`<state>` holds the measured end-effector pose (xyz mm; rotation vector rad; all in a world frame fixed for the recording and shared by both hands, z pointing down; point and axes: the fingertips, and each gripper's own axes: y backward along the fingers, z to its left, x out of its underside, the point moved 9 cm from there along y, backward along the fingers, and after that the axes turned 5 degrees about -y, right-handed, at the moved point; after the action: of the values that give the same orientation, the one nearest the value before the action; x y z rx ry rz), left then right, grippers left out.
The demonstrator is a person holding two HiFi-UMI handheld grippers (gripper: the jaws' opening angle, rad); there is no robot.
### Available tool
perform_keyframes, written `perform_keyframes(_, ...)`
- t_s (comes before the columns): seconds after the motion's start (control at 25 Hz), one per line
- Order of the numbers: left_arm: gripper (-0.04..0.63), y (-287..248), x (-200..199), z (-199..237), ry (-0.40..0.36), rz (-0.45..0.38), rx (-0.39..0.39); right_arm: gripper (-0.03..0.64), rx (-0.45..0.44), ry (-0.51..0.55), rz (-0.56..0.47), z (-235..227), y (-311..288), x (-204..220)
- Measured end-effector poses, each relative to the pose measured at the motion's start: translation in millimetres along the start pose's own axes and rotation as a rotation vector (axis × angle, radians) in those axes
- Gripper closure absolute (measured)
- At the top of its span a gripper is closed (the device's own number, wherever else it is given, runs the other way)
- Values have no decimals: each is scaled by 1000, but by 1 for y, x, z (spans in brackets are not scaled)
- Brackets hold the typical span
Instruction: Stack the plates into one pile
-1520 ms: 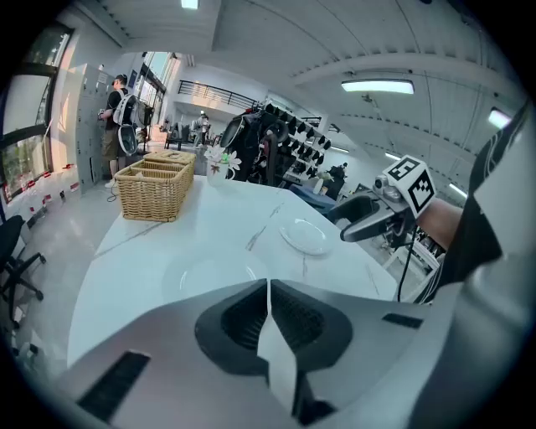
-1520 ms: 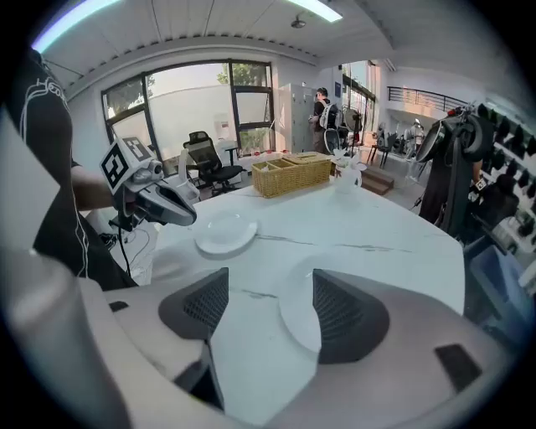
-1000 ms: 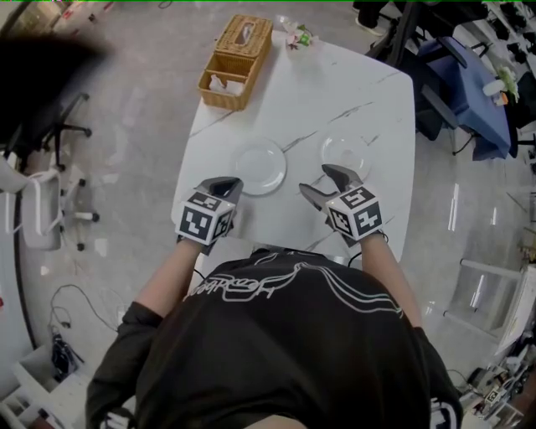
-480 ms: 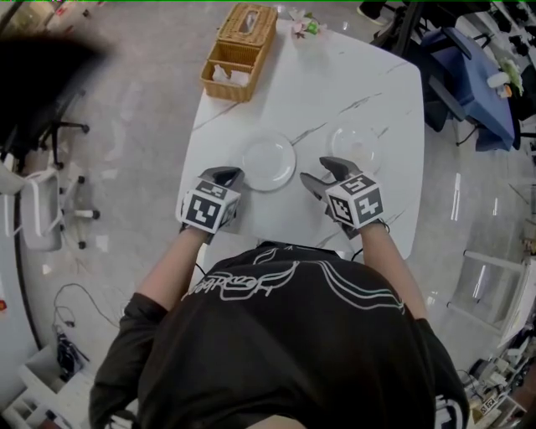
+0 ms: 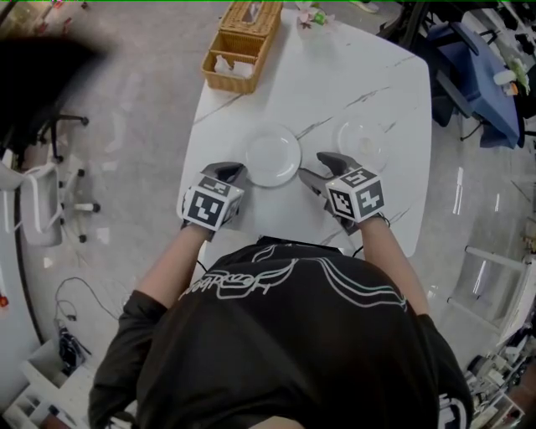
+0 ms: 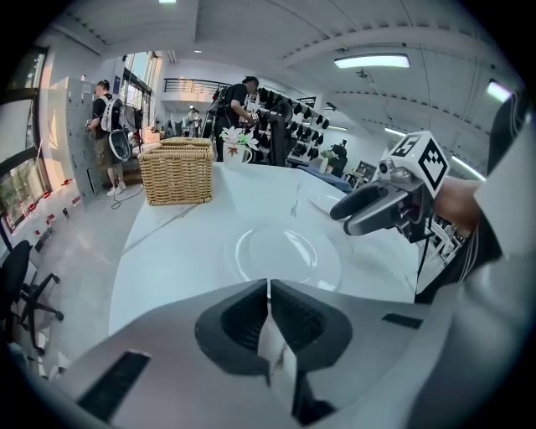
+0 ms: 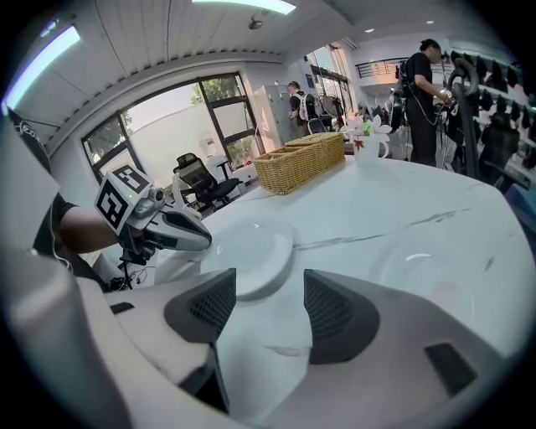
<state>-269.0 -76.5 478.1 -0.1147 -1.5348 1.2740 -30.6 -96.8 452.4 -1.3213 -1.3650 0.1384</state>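
Two plates lie side by side on the white marble table: a white plate on the left and a clear glass plate on the right. My left gripper is shut and empty, just short of the white plate's near left rim. My right gripper hovers between the two plates, open with nothing between its jaws. From the right gripper view, the white plate sits just beyond the jaws and the glass plate lies to the right.
A wicker basket stands at the table's far left corner, with a small flower cup beside it. Office chairs stand on the floor to the left, and blue-covered furniture to the right. People stand far behind the table.
Both grippers have sunk a little toward the table. The right one has shifted toward the white plate and its jaws have narrowed slightly. The plates have not moved.
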Motion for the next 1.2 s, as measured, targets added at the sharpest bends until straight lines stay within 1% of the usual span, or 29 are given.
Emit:
perform_keyframes(0.28, 563, -2, 1, 4, 1, 4, 7, 347, -26, -16, 21, 2, -12, -1)
perform_keyframes(0.64, 563, -6, 5, 3, -29, 19, 1, 350, -50, -41, 30, 8, -25, -1)
perform_keyframes(0.84, 563, -7, 6, 3, -35, 15, 3, 389, -77, -118, 27, 9, -29, 0)
perform_keyframes(0.96, 563, -7, 6, 4, -33, 14, 6, 428, -98, -159, 30, 10, -31, 1)
perform_keyframes(1.04, 563, -6, 6, 4, -32, 12, 5, 466, -108, -187, 31, 11, -32, 2)
perform_keyframes(1.2, 563, -5, 5, 4, -31, 7, 0, 479, -134, -236, 40, 9, -31, 5)
